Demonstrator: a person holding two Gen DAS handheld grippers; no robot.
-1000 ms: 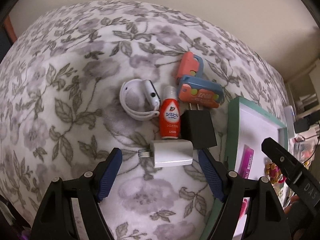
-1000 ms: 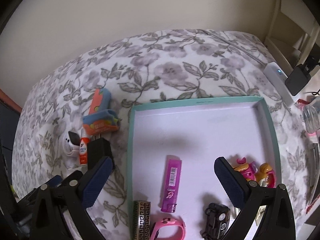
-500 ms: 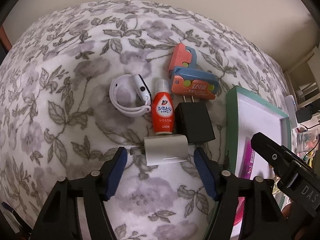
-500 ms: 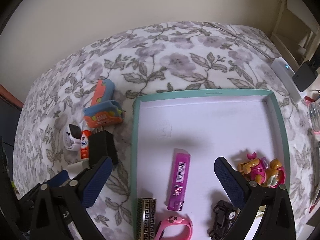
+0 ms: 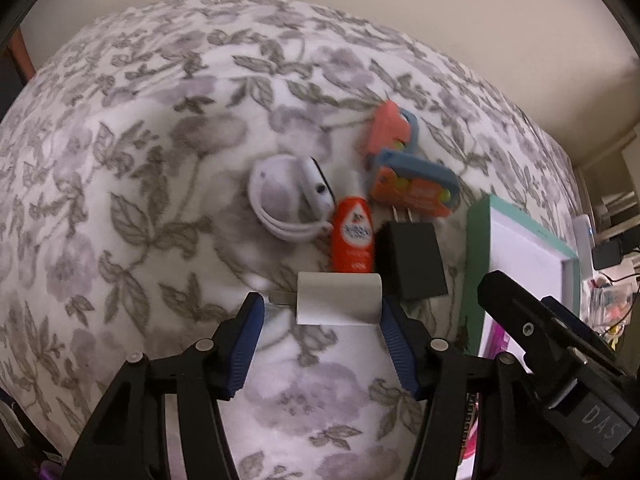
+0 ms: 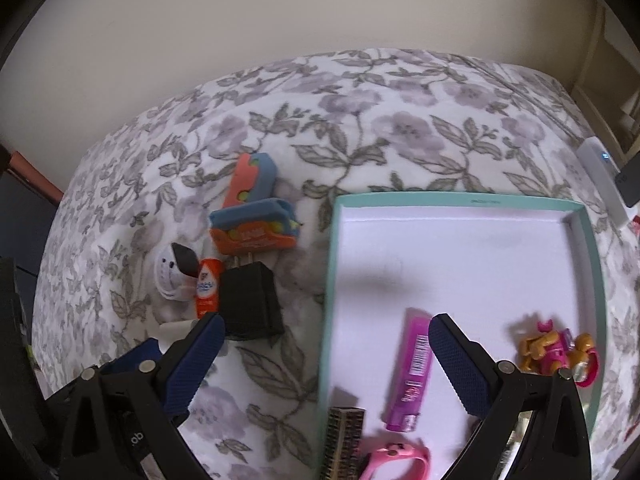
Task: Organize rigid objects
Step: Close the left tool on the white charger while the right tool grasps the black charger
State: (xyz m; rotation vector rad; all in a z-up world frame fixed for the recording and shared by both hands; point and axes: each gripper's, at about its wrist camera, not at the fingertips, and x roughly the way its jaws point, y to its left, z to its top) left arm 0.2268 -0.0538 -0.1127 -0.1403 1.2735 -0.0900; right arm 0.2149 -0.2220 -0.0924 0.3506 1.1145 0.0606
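A white charger [image 5: 338,299] lies on the floral cloth between the fingertips of my left gripper [image 5: 320,312], whose jaws are open and close to its two ends. Behind it lie a black charger [image 5: 412,264], an orange bottle [image 5: 354,236], a white smartwatch [image 5: 288,198] and an orange-and-blue toy gun [image 5: 412,188]. My right gripper [image 6: 324,340] is open and empty above the left edge of the teal-rimmed tray [image 6: 326,320]. The tray holds a pink lighter [image 6: 412,368], a pink watch [image 6: 396,458], a patterned lighter [image 6: 344,442] and a toy figure [image 6: 556,354].
The tray [image 5: 476,256] lies right of the object cluster in the left wrist view, with my right gripper's arm [image 5: 560,360] over it. A white device [image 6: 604,180] and clutter sit past the cloth's right edge. A wall runs behind.
My left gripper has moved forward and its open jaws have narrowed around the white charger. My right gripper has shifted left, toward the tray's left edge.
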